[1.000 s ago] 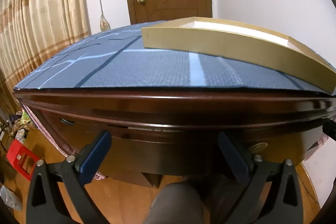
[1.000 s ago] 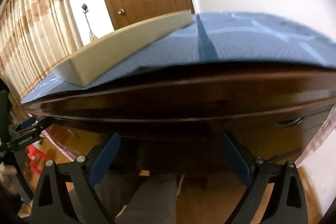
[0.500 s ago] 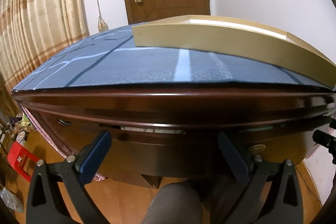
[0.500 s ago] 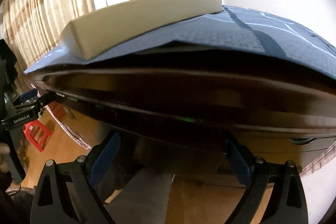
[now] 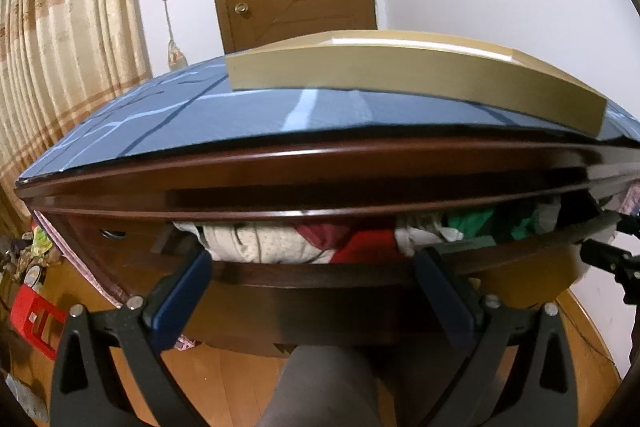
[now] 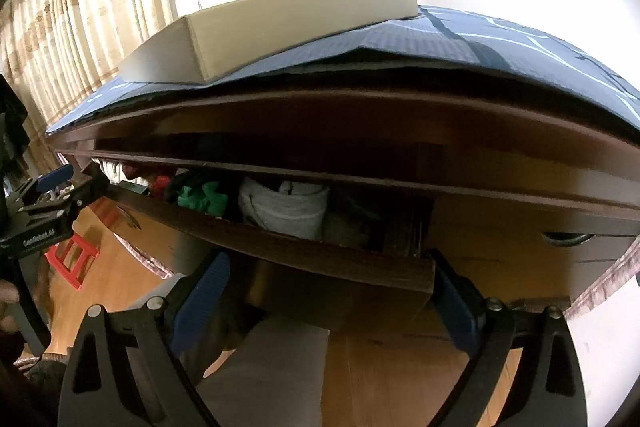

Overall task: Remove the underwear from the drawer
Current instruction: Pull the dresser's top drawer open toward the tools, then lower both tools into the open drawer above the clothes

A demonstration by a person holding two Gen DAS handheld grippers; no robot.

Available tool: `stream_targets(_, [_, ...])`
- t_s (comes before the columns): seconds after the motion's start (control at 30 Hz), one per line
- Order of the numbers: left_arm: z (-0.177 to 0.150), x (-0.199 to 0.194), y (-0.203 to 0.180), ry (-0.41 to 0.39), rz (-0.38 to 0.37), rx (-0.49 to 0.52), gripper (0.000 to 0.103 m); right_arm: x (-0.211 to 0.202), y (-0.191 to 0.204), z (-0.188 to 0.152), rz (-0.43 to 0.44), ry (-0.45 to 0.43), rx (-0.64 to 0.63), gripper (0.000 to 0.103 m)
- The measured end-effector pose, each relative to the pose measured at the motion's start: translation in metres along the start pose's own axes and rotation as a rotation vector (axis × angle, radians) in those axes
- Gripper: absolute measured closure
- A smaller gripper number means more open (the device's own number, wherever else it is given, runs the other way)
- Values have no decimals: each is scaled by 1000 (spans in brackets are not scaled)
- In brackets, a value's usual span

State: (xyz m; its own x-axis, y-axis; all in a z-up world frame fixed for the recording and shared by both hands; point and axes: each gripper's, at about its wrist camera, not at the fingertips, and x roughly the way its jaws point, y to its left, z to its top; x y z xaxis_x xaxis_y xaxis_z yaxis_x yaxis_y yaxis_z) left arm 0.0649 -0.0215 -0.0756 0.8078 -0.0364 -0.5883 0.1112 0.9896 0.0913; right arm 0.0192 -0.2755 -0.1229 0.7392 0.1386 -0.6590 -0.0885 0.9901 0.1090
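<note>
The dark wooden drawer (image 5: 312, 281) stands partly pulled out under the tabletop. Folded clothes fill it: a white dotted piece (image 5: 260, 241), a red one (image 5: 360, 239) and a green one (image 5: 472, 223). My left gripper (image 5: 310, 265) is open, its blue fingertips in front of the drawer's front board. In the right wrist view the drawer's right corner (image 6: 416, 275) sits between the open fingers of my right gripper (image 6: 328, 267). Behind it lie a green garment (image 6: 200, 197) and a grey-white folded one (image 6: 284, 207). The left gripper (image 6: 40, 203) shows at that view's left edge.
A blue patterned cloth (image 5: 240, 115) covers the tabletop, with a shallow beige box (image 5: 400, 79) on it. Another drawer's handle (image 6: 568, 239) is to the right. A person's grey trouser leg (image 5: 324, 383) is below. A red stool (image 5: 32, 315) stands on the wooden floor.
The drawer, shut a second ago, has slid out toward me and its clothes now show. Both grippers stay open and have drawn back with it.
</note>
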Motion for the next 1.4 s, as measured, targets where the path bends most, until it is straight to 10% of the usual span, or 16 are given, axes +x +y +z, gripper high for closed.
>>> stream_targets(0.93, [-25, -31, 15, 72, -150, -3, 0, -26, 6, -27, -4, 3, -12, 6])
stream_targets(1.4, [-25, -56, 0, 14, -133, 177, 2, -29, 2, -26, -9, 10, -15, 6])
